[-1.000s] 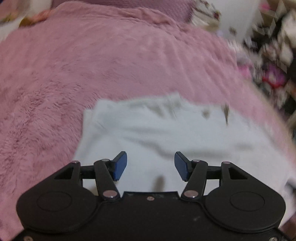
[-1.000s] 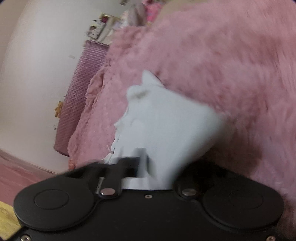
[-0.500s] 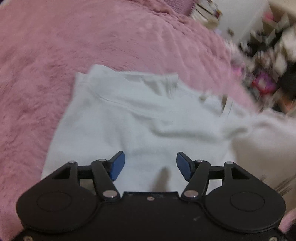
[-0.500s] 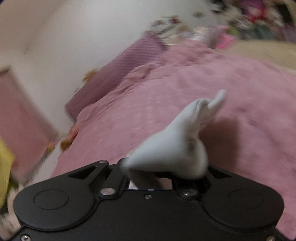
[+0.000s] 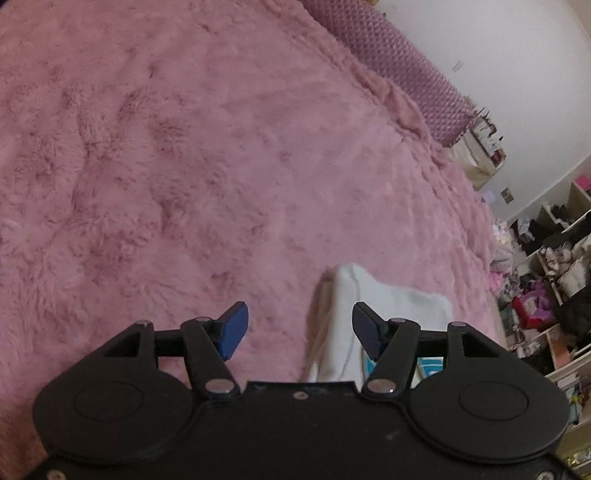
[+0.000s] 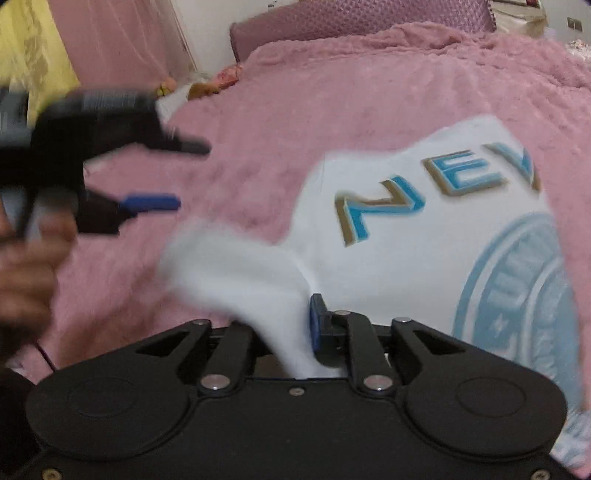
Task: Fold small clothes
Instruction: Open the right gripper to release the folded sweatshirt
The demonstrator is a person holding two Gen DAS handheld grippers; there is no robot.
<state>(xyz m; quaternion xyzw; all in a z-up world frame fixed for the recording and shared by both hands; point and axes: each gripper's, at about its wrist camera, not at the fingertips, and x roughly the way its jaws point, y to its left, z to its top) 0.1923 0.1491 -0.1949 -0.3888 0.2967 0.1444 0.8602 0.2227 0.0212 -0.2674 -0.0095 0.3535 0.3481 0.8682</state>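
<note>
Right gripper nearest, jaws opening with a fold of the white T-shirt between them, shirt spread print-up on the pink fluffy blanket, left gripper released and empty over blanket left of the shirt, purple headboard far behind.

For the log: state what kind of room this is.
Most likely a bedroom: a fluffy pink blanket covers a bed with a padded purple headboard, and cluttered shelves stand against the wall.
</note>
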